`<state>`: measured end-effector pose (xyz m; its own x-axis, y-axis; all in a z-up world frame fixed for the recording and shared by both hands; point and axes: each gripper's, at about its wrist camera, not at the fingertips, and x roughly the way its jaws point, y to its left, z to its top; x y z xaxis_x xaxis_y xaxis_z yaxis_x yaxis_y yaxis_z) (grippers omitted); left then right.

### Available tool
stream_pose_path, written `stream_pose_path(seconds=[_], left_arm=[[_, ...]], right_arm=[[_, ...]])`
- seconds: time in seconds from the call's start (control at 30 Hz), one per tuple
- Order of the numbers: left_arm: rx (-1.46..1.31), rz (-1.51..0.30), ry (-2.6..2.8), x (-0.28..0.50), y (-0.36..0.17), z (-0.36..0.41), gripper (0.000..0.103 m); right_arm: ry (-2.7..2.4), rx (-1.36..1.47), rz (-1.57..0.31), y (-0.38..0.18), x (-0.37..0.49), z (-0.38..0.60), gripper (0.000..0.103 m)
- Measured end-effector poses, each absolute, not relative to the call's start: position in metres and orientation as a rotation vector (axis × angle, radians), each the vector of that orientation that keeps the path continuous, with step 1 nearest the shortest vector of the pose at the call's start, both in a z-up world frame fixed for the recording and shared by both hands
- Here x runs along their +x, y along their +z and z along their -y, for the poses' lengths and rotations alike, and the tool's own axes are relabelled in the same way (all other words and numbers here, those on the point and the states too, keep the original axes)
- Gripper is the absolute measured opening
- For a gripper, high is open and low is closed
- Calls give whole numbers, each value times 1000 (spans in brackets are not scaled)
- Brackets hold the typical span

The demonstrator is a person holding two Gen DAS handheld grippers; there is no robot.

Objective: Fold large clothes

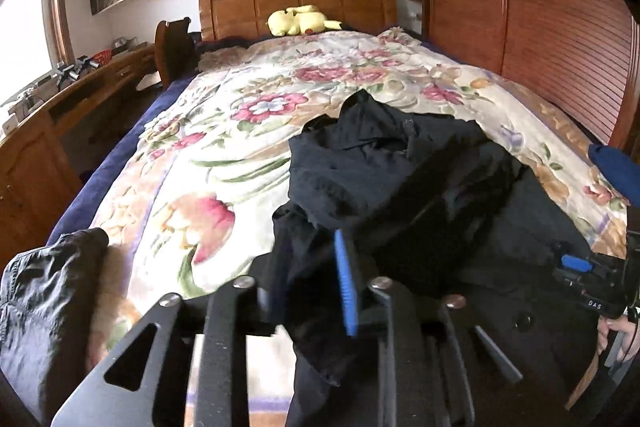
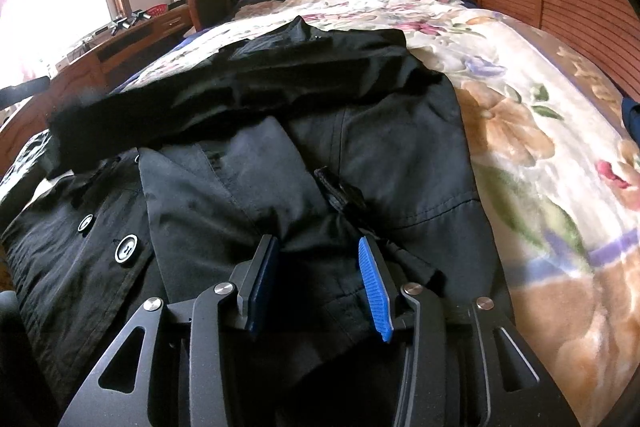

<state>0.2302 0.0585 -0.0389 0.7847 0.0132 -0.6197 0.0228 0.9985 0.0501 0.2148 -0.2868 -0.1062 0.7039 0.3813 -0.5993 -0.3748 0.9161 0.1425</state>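
Left wrist view: my left gripper [image 1: 308, 283] is clamped on a fold of the black coat [image 1: 400, 179], lifting it above the floral bedspread [image 1: 224, 131]; the right gripper [image 1: 588, 279] sits at the coat's far edge. Right wrist view: my right gripper [image 2: 320, 279] stands wide apart over the coat [image 2: 248, 195], which lies across the bedspread [image 2: 540, 155], buttons [image 2: 126, 247] showing.
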Motion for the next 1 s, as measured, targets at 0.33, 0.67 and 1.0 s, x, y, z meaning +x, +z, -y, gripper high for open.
stream_pose_path(seconds=[0.33, 0.67, 1.0], left_arm=[[61, -717, -64, 209, -65, -47, 73], [23, -754, -41, 161, -90, -58, 75], [-13, -774, -32, 134, -108, -74, 75]], right_arm=[[420, 11, -669, -107, 215, 287, 44], [419, 7, -669, -107, 215, 286, 44], [418, 1, -669, -107, 215, 285, 45]])
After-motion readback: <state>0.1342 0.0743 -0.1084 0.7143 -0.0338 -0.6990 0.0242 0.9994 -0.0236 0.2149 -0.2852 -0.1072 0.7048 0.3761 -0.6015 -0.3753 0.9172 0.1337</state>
